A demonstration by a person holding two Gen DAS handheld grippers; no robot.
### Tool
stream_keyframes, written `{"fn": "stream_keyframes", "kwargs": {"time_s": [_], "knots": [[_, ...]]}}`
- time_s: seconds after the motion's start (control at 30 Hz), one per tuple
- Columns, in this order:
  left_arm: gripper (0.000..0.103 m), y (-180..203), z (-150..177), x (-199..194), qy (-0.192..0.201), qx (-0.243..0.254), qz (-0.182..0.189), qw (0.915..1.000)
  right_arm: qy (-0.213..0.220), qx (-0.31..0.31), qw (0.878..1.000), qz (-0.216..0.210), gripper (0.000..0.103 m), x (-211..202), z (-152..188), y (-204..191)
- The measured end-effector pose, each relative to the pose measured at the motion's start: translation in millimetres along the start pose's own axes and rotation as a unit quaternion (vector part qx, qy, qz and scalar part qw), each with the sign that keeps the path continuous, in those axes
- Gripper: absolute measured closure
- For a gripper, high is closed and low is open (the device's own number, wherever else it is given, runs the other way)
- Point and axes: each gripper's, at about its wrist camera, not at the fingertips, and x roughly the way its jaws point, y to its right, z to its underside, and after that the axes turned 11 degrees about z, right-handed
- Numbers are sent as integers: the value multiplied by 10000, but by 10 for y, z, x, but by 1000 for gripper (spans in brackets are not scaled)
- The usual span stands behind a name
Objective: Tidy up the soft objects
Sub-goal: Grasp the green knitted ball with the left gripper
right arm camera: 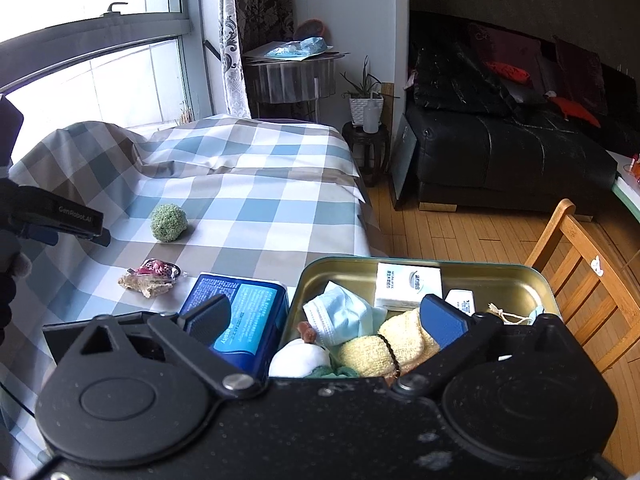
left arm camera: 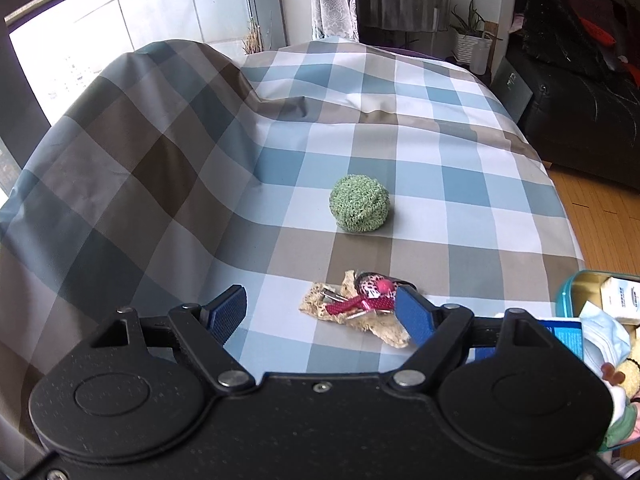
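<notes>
My left tongs (left arm camera: pixel 320 316): jaws apart with nothing between the blue pads, hovering low over the checked cloth (left arm camera: pixel 400 128); the right pad sits just beside the pink clip.
My right tongs (right arm camera: pixel 328 320): jaws spread wide, gripping nothing, poised above the tin.
Green knitted ball (left arm camera: pixel 360 209): alone on the cloth, beyond my left tongs, well apart from the tin.
Pink spotted clip (left arm camera: pixel 370 296): lying on a tan scrap of sponge (left arm camera: pixel 356 314), near the cloth's front edge.
Tin (right arm camera: pixel 516 280): open, at the table's right end, holding a pale blue face mask (right arm camera: pixel 340 316), a yellow knitted cloth (right arm camera: pixel 384 346), a white plush toy (right arm camera: pixel 298 358) and a white box (right arm camera: pixel 408 286).
Blue packet (right arm camera: pixel 244 312): flat on the cloth, touching the tin's left side.
</notes>
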Motion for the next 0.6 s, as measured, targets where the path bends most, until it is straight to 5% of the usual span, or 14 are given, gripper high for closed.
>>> {"fn": "stream_keyframes", "kwargs": {"time_s": [0.2, 0.37, 0.6], "knots": [[26, -63, -192, 289, -14, 24, -48, 10000, 87, -60, 9999, 30, 1, 18, 7, -191], [26, -80, -347, 565, -125, -130, 107, 9998, 88, 157, 9987, 475, 1, 45, 38, -280], [26, 23, -463, 911, -229, 13, 107, 9997, -148, 34, 9996, 229, 1, 119, -8, -329]]}}
